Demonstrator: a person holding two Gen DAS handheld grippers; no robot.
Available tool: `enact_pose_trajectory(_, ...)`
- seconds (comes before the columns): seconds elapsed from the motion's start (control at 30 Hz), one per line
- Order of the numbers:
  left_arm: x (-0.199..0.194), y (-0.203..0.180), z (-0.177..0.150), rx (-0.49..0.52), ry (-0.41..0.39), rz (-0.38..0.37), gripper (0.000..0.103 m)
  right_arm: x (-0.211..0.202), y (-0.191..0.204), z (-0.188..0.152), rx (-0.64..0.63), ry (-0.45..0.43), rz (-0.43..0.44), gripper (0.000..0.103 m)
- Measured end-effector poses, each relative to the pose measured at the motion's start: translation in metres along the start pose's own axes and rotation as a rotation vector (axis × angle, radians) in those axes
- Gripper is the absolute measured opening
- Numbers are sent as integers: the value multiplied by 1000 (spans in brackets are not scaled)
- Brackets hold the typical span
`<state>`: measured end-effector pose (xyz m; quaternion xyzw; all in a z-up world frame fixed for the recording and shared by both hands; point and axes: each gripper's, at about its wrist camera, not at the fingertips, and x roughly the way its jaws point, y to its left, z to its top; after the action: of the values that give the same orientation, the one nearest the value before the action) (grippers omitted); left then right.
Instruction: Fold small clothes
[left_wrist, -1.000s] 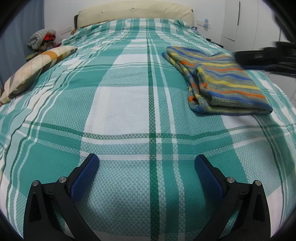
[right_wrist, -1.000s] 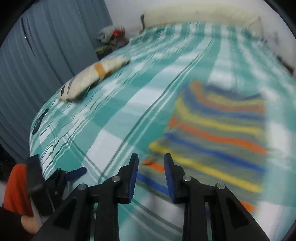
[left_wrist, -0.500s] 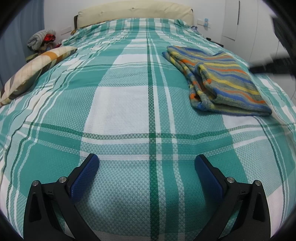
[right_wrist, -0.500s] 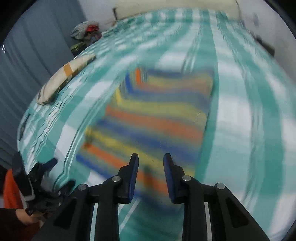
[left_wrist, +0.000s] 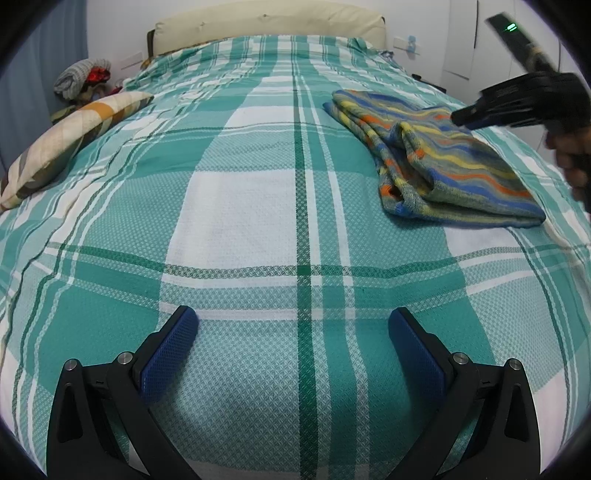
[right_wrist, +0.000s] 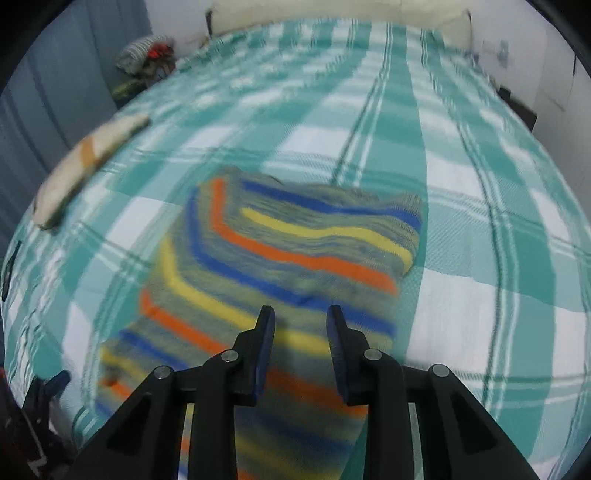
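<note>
Right gripper (right_wrist: 300, 319): your jaws stand narrowly parted with nothing between them, poised above the near part of the striped garment (right_wrist: 295, 258). In the left wrist view the same tool enters from the far right, over the garment's far right edge, though motion blur there hides how its jaws stand. Left gripper (left_wrist: 293, 332): your jaws are spread wide and hold nothing, hovering low over the bare checked bedspread (left_wrist: 258, 206) at the near edge of the bed.

Striped garment: it lies on the right half of the bed, already doubled into a thick bundle with a raised fold running along its left side. Seen from the left gripper, it sits far and to the right, well apart from your blue pads. Its long axis runs from near to far, slightly slanted toward the far left.

Key relation: the right gripper is clearly the nearer tool, directly over the cloth, whereas the left must travel forward and rightward to reach the bundle's near left corner. The next fold probably turns on which end you pinch; the near short edge lies just ahead of the right jaws.

Surroundings: a pillow (left_wrist: 70, 140) rests at the far left, with a heap of clothes (left_wrist: 83, 79) beyond it.
</note>
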<state>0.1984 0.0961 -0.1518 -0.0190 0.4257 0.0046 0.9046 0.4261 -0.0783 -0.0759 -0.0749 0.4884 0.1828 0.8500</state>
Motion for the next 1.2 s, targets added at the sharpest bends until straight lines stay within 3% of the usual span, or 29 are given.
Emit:
enact_pose_trajectory(0.13,1,-1,0,3,0,3,102,-10,42,-11,-69,-20,57,30)
enact_pose_trajectory(0.27,0,-1,0,3,1,2,102,16,87,-24,-116,11,84,30)
enact_pose_trajectory(0.4,1,0,0,4,2,3,102,37,112,-36,-169,17,-4,30)
enact_pose_trajectory(0.5,1,-1,1,4,1,3,102,21,103,-34,-129,14,16,30)
enact_pose_trajectory(0.6,1,-1,1,4,2,3,102,-14,90,-37,-120,-47,19,30)
enact_pose_trajectory(0.77,1,-1,1,5,2,4,102,-65,49,-68,-31,-131,-20,33)
enact_pose_trajectory(0.87,1,-1,1,6,3,5,102,-64,23,-97,67,-122,-58,34)
enact_pose_trajectory(1.0,1,-2,1,8,3,6,102,-31,2,-129,137,-28,-46,34)
enact_pose_trajectory(1.2,1,-2,1,10,4,8,102,-52,7,-134,182,-79,-34,37)
